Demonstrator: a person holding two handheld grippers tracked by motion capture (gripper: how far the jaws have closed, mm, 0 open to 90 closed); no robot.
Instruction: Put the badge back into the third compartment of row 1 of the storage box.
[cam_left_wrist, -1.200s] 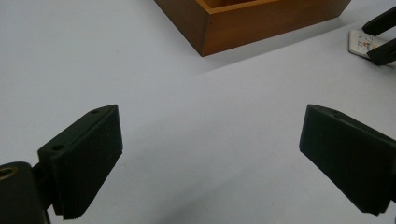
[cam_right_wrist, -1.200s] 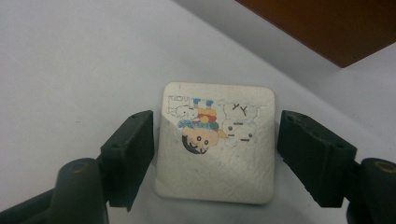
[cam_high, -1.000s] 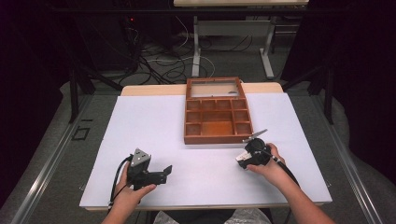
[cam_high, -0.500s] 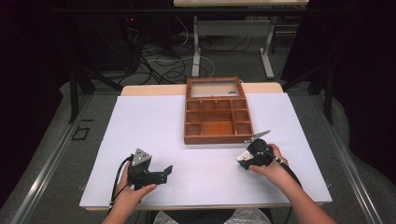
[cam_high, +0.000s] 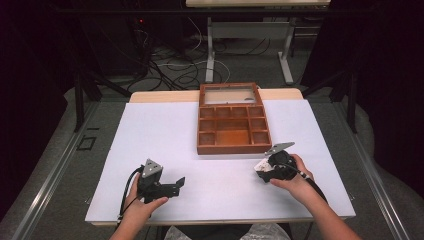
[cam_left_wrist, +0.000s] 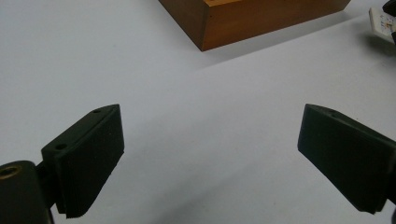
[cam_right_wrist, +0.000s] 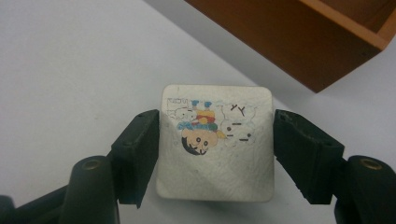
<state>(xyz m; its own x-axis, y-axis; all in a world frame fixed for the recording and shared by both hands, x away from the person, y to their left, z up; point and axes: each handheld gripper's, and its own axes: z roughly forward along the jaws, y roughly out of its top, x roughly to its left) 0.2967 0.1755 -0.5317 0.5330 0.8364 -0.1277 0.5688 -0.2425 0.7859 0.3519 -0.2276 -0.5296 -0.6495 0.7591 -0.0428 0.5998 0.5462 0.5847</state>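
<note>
Right gripper (cam_right_wrist: 215, 154) clamped around white cartoon tile (cam_right_wrist: 215, 142), beside wooden box (cam_right_wrist: 322, 37).

White worktop (cam_high: 165, 145) on a grey floor (cam_high: 60, 150); behind it, a second table's legs (cam_high: 210, 50) and loose cables (cam_high: 175, 70).

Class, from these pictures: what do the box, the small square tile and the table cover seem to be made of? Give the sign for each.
Box: likely wood, reddish-brown with a smooth satin finish and square-cut edges.
Tile: perhaps ceramic or plastic; off-white, matte, finely pitted, rounded corners, printed cartoon on its face.
Table cover: probably paper or thin plastic sheet; plain white, flat, matte.
</note>
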